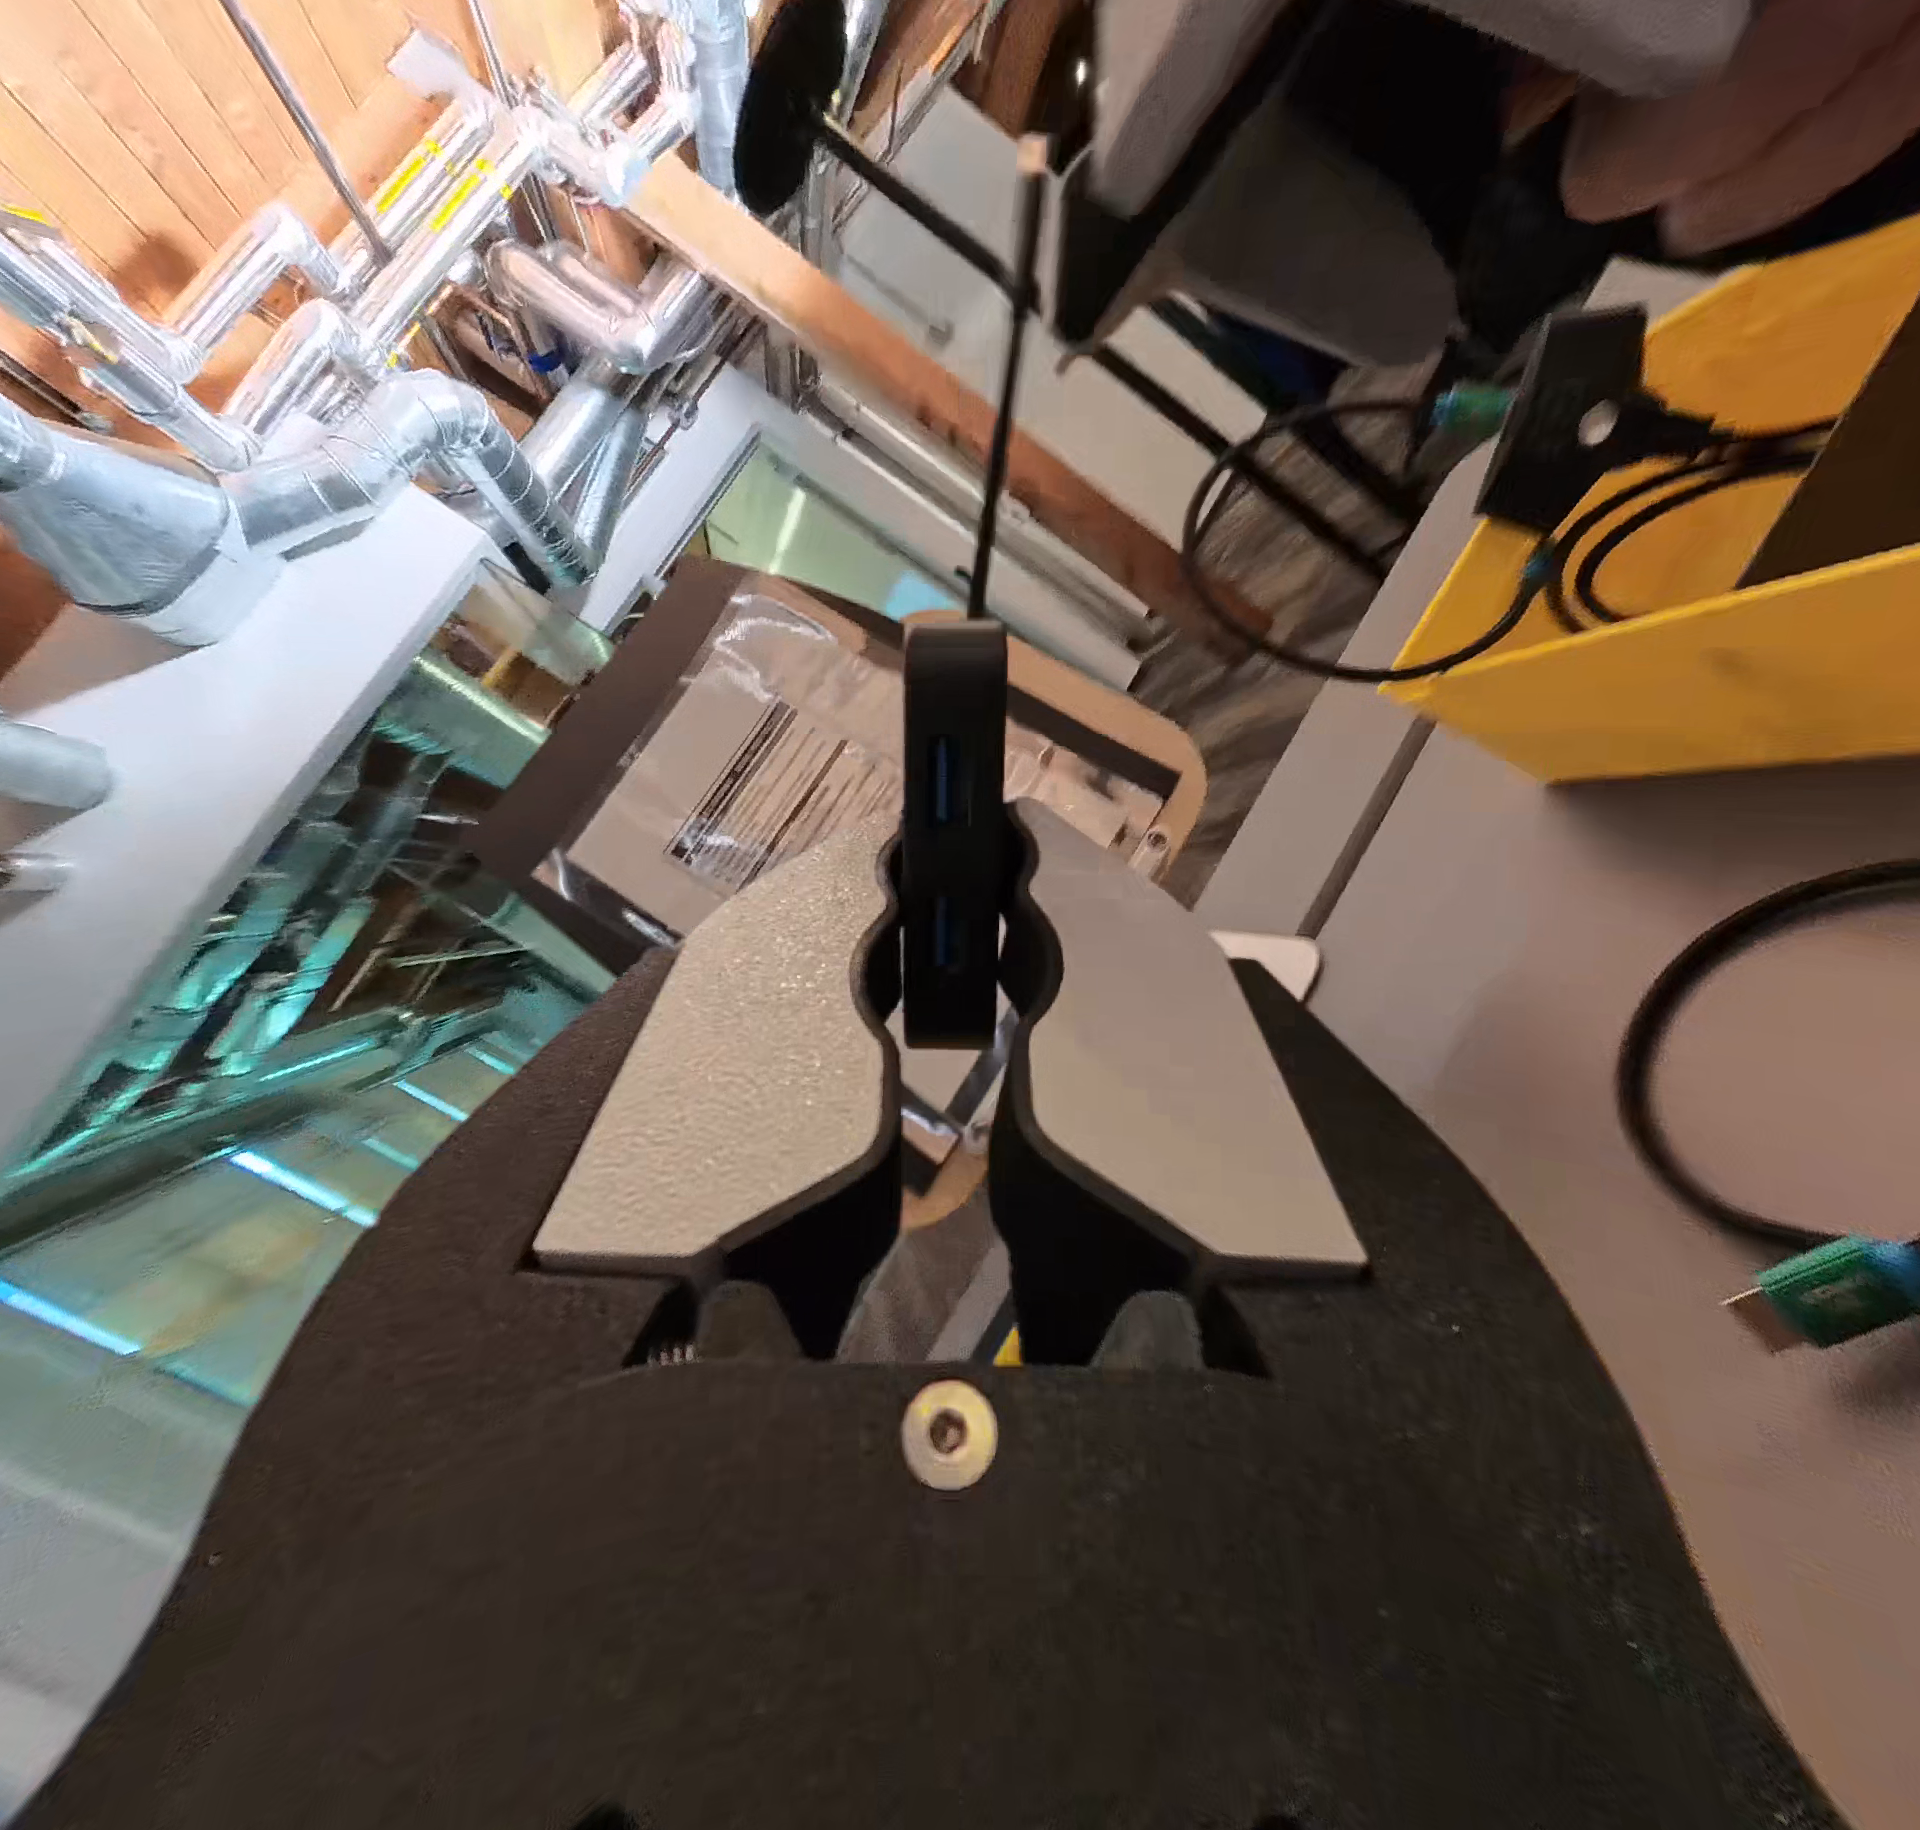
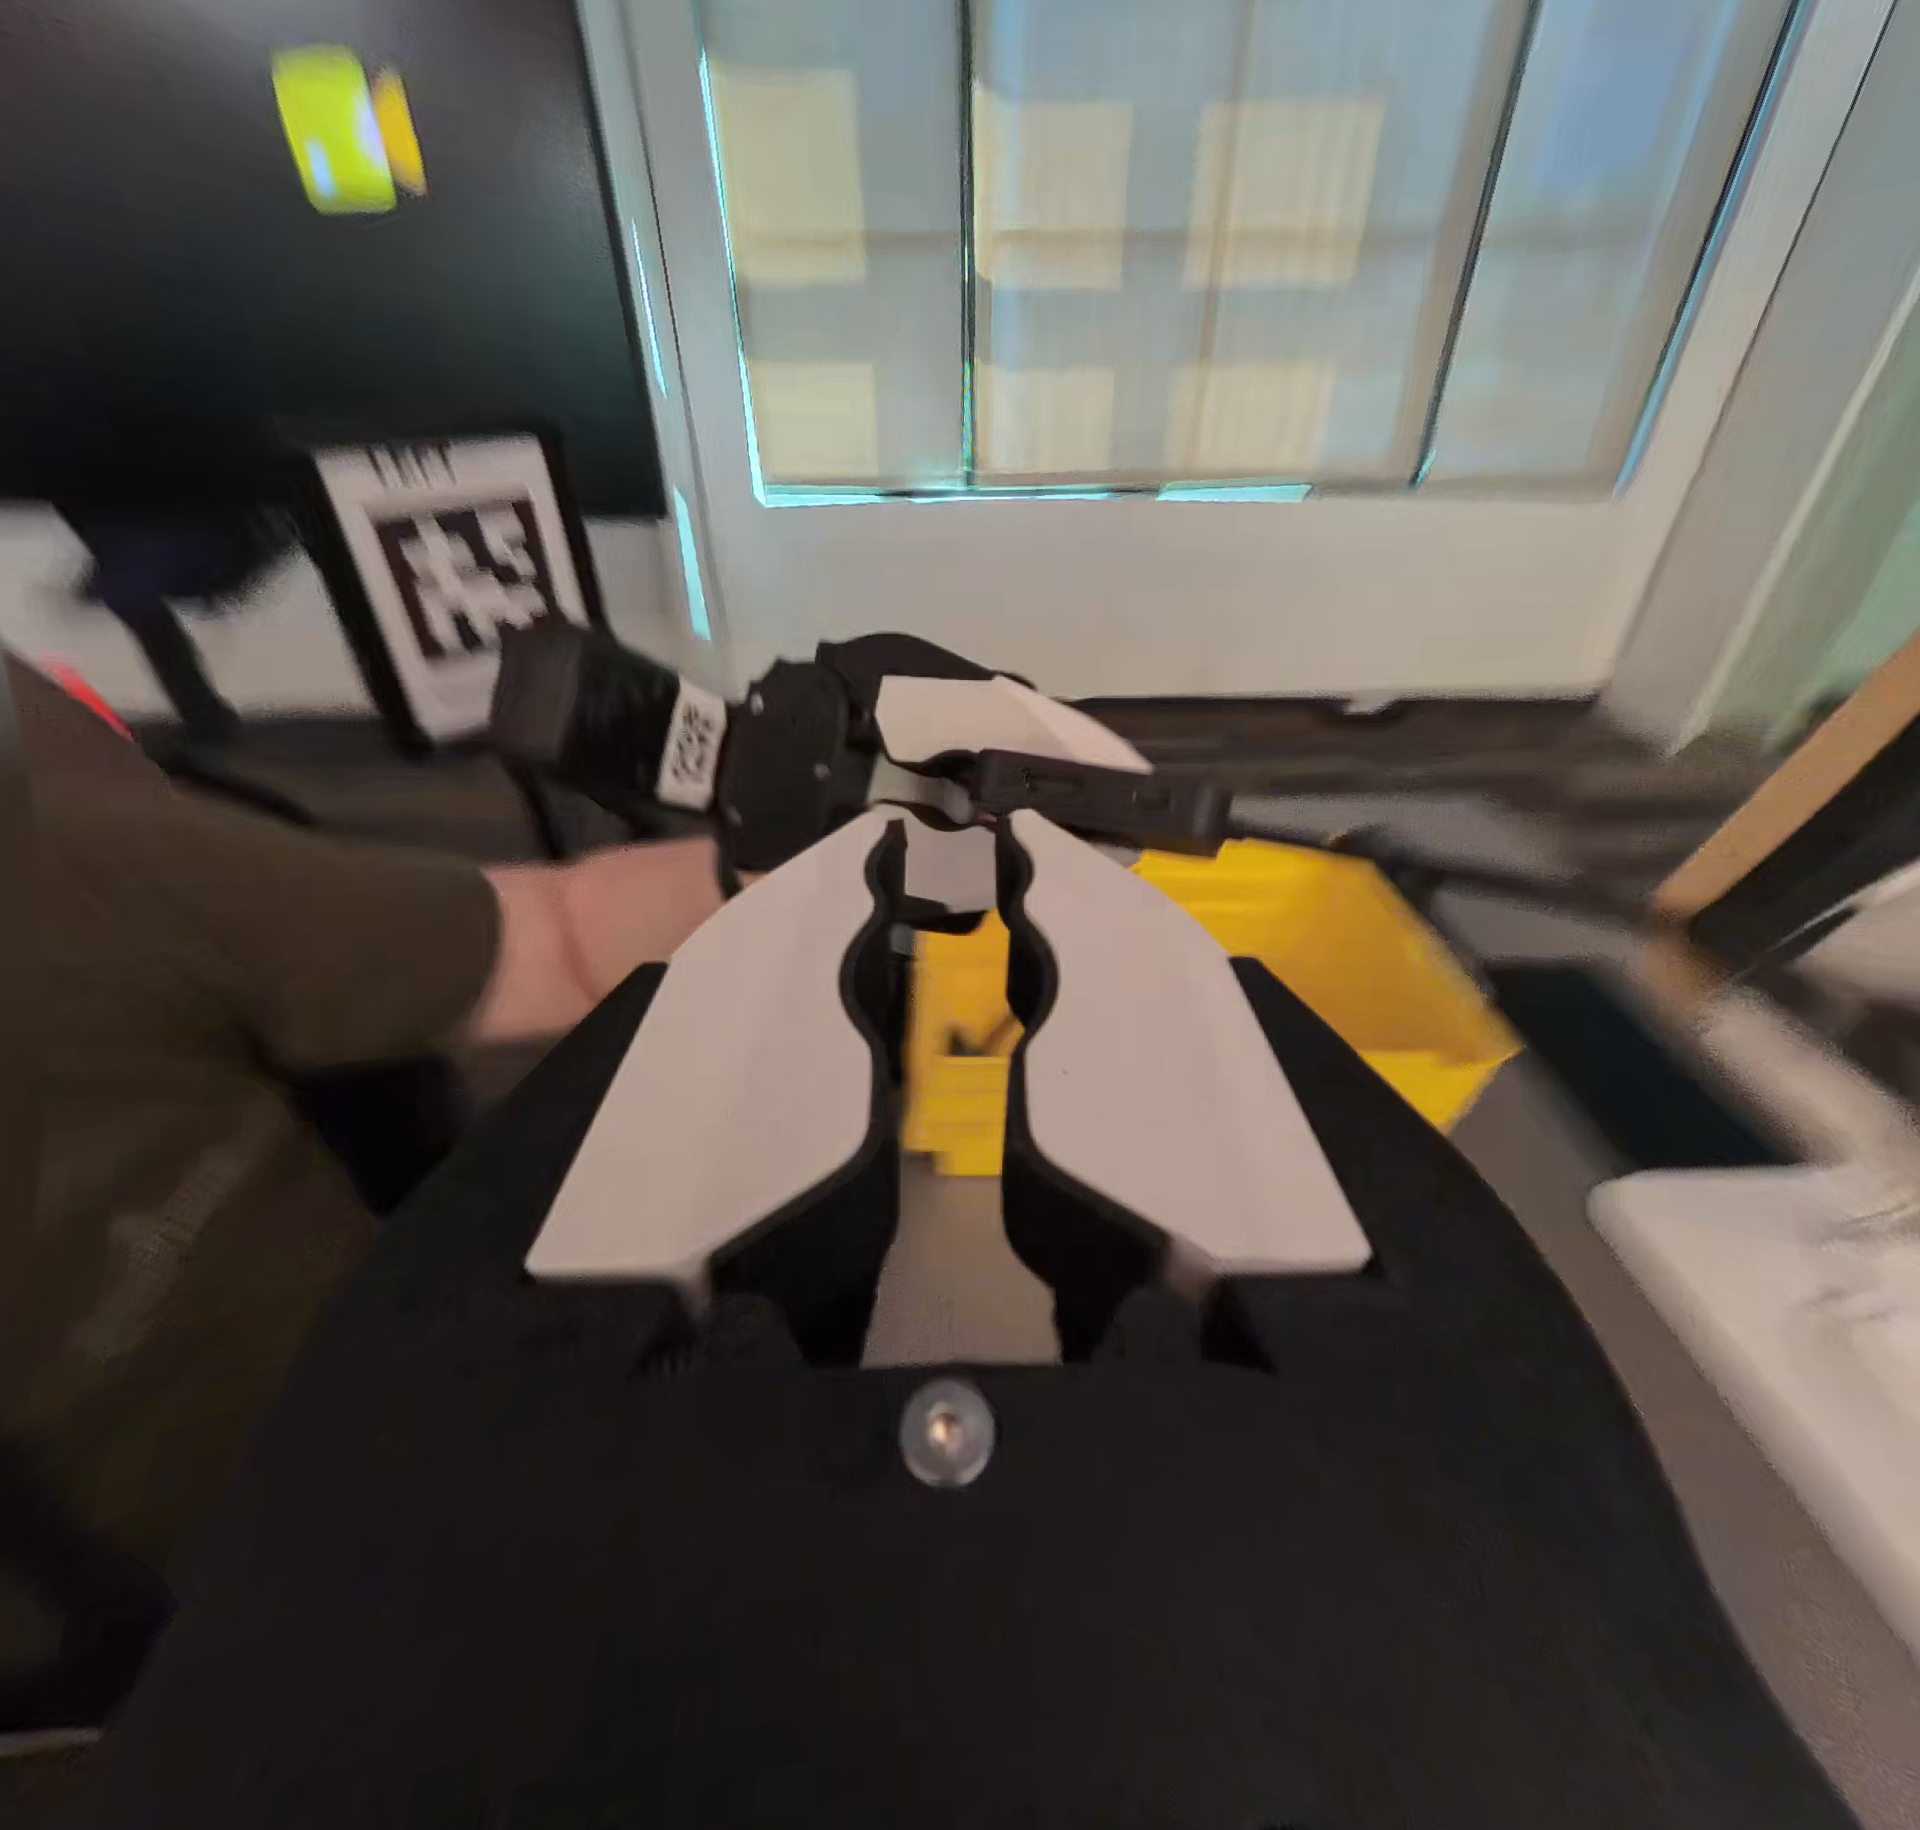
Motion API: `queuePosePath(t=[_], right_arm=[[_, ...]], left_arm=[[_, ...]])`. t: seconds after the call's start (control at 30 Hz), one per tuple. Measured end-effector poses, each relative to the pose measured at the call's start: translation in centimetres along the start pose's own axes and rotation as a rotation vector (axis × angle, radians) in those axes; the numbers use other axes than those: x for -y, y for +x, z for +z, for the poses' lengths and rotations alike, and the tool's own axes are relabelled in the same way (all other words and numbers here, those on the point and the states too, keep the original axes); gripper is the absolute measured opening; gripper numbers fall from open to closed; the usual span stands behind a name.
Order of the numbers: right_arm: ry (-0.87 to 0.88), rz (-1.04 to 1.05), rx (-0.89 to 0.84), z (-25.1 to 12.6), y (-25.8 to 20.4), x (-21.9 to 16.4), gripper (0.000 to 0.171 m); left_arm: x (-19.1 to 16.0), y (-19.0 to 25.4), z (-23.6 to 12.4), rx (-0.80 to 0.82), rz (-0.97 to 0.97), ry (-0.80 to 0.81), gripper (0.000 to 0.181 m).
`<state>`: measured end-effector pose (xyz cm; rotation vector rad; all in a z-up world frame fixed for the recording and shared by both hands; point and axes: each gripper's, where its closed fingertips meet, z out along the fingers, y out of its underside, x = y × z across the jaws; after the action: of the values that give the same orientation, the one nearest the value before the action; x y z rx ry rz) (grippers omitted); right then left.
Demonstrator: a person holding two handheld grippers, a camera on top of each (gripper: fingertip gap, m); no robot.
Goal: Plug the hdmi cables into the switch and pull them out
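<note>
My left gripper (image 1: 956,845) is shut on a slim black switch (image 1: 951,824) with two blue ports. It holds the switch upright in the air. The switch's thin black lead (image 1: 1003,409) runs up from its far end. The right wrist view shows the same switch (image 2: 1091,793) lying sideways in the left gripper (image 2: 997,772), just beyond my right gripper (image 2: 951,845). My right gripper is empty, with its jaws a small gap apart. A black cable with a green plug (image 1: 1839,1297) lies on the grey table (image 1: 1507,949) at the right.
A yellow bin (image 1: 1662,679) stands at the right, with a small black box (image 1: 1558,419) and looped cables at its edge. It also shows below the grippers in the right wrist view (image 2: 1330,959). A person's arm (image 2: 260,939) comes in from the left. A window (image 2: 1195,222) is behind. My right fingertips sit around 8 cm from my left ones.
</note>
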<state>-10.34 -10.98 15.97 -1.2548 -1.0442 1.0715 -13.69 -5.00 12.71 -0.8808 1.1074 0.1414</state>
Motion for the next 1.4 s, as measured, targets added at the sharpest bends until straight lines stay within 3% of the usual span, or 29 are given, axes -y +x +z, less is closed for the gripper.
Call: queuePosePath(t=[0.13, 0.2, 0.3, 0.57, 0.73, 0.87, 0.97, 1.0, 1.1, 1.2, 1.4], right_arm=[[-0.014, -0.626, -0.178, -0.8, -1.2, 0.2, 0.037], [-0.054, -0.798, -0.203, -0.6, -1.5, -0.8, 0.040], [-0.145, -0.806, -0.200, 0.3, -0.7, -2.7, 0.046], [-0.303, -0.877, -0.181, 1.4, -0.1, -5.8, 0.040], [-0.429, -0.861, -0.203, 2.1, 0.6, -7.4, 0.026], [-0.521, -0.757, -0.139, 2.2, 0.6, -9.4, 0.015], [-0.470, -0.635, -0.252, 2.1, 2.5, -8.1, 0.015], [-0.410, -0.567, -0.272, 1.9, 3.2, -7.3, 0.015], [-0.136, -0.108, -0.363, 0.0, 6.9, -4.4, 0.015], [0.138, 0.444, -0.228, -1.7, 9.4, -3.6, 0.015], [0.214, 0.934, 0.016, 0.1, 9.7, -6.1, 0.014]], left_arm=[[1.5, 1.4, -0.8, -0.104, -0.044, 0.076, 0.013], [2.5, 2.6, -1.3, -0.170, -0.049, 0.133, 0.014], [3.4, 4.4, -1.9, -0.276, -0.047, 0.174, 0.013], [1.5, 6.4, -2.1, -0.455, -0.045, 0.077, 0.014], [0.0, 7.7, -1.5, -0.559, -0.021, -0.013, 0.014], [-0.7, 9.1, -1.6, -0.697, -0.065, -0.055, 0.017], [-1.1, 6.5, 0.3, -0.488, -0.095, -0.064, 0.029], [-1.0, 5.1, 0.7, -0.392, -0.112, -0.047, 0.043], [-1.5, 2.4, 0.5, -0.220, -0.107, -0.032, 0.041], [-3.2, 2.7, 0.5, -0.137, 0.030, -0.104, 0.038], [-5.0, 3.0, 1.8, 0.069, 0.375, -0.186, 0.044]])
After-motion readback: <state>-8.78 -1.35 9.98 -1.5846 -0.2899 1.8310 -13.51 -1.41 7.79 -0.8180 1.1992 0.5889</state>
